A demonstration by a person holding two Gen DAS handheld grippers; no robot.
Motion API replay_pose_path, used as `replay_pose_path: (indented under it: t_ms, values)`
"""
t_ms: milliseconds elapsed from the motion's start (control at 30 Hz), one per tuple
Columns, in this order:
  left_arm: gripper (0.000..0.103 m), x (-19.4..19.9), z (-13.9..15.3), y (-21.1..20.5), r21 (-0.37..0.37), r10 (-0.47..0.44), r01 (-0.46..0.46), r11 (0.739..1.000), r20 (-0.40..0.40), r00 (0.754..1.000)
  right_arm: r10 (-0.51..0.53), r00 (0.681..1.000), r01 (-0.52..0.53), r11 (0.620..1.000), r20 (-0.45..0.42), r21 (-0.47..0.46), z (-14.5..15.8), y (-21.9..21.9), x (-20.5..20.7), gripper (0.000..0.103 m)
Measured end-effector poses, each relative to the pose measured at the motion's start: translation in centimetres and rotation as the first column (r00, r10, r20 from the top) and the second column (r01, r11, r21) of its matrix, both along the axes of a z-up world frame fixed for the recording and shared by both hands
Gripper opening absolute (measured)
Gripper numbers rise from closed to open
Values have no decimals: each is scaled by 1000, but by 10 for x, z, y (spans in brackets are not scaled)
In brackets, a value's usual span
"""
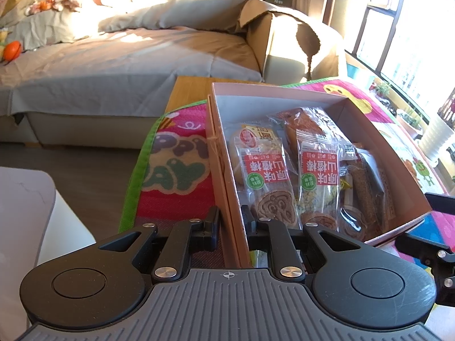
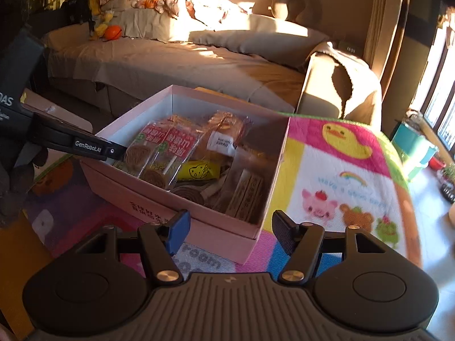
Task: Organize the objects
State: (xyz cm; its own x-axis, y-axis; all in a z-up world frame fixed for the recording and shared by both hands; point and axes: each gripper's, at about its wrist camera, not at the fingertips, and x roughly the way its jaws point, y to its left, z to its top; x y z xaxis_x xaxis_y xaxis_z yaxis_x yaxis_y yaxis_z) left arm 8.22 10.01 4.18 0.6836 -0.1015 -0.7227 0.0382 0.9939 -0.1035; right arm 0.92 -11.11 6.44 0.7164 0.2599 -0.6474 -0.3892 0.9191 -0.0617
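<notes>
A pink cardboard box (image 1: 224,153) (image 2: 227,227) full of wrapped snacks (image 1: 287,170) (image 2: 182,153) sits on a colourful cartoon mat. My left gripper (image 1: 231,218) straddles the box's left wall, one finger outside and one inside, closed on the wall. It also shows in the right wrist view (image 2: 85,145) at the box's left rim. My right gripper (image 2: 229,228) is open and empty, just in front of the box's near right corner, with the corner between its fingers.
The mat (image 2: 341,170) covers a low wooden table (image 1: 190,91). A grey sofa (image 1: 113,65) with cushions and an orange ball (image 1: 12,49) stands behind. A window and potted plants (image 1: 409,119) are at the right. A white surface (image 1: 25,199) is at the left.
</notes>
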Motion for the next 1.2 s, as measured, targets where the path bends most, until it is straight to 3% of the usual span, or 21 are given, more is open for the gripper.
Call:
replay_pose_path:
  t_ms: [67,333,467,633,667,733,800,867,1033,1167,1200]
  values:
    - [16,2,1,-4,21,-3,3,1000,0,1000,5,1000,-6,999,10,49,-3,-6,0,69]
    - [15,43,2,-39,43,-38,39,998,-17,999,-23,997,16,996,76,83,-11,-41,21,69]
    - [15,88,5,-76,72,-95,94,993,6,995,-97,991,92,994,93,59,-11,-66,52,69]
    - [18,144,-5,-107,1,-134,135,991,76,988,-242,963,235,970,120,64,-17,-101,98,69]
    - [23,150,-8,-109,9,-131,131,991,96,987,-261,958,253,964,118,79,-18,-105,105,69]
    - [46,153,-11,-106,31,-81,78,996,99,992,-278,953,266,958,122,102,-20,-110,111,71]
    - [83,151,-15,-97,39,-34,30,999,103,994,-275,949,263,960,152,96,-23,-108,109,76]
    - [99,149,-16,-91,52,-14,7,999,120,993,-279,943,267,960,180,89,-26,-108,107,79]
    - [98,140,-8,-83,27,26,-30,999,143,989,-340,927,325,939,159,113,-29,-115,104,87]
    - [98,99,18,-80,-19,60,-57,998,243,968,-375,915,360,925,148,119,-27,-113,77,103]
    - [98,84,24,-77,-36,70,-63,997,265,962,-376,914,361,925,150,117,-26,-112,67,103]
